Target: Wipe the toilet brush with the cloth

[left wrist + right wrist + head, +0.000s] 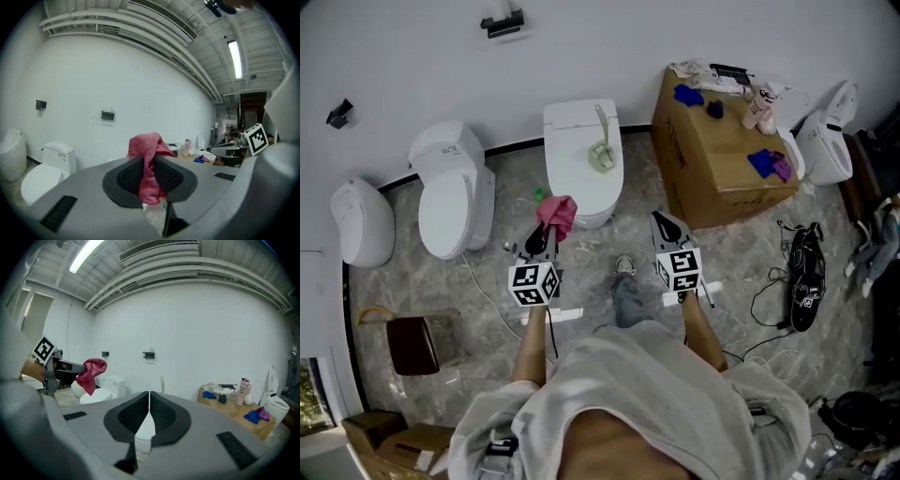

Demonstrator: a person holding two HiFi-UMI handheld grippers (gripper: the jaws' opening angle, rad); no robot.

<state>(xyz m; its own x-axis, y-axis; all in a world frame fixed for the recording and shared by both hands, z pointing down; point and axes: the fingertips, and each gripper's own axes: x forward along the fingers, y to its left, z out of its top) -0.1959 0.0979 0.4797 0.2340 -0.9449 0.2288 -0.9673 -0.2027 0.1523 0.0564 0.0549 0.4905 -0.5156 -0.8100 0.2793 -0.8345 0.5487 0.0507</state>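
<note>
Though both closed, left gripper fingers on one pink cloth, right gripper empty; one toilet brush.

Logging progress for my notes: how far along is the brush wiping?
Done: the cloth sits clamped in the left gripper. In hand: nothing more; the right gripper is shut and empty. Left: the toilet brush lies on the toilet lid, untouched.

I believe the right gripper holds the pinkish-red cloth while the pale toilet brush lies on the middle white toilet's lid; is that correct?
Not quite: the left gripper holds the pinkish-red cloth, as the left gripper view shows; the right gripper is shut on nothing. The pale toilet brush does lie on the white toilet's lid.
</note>
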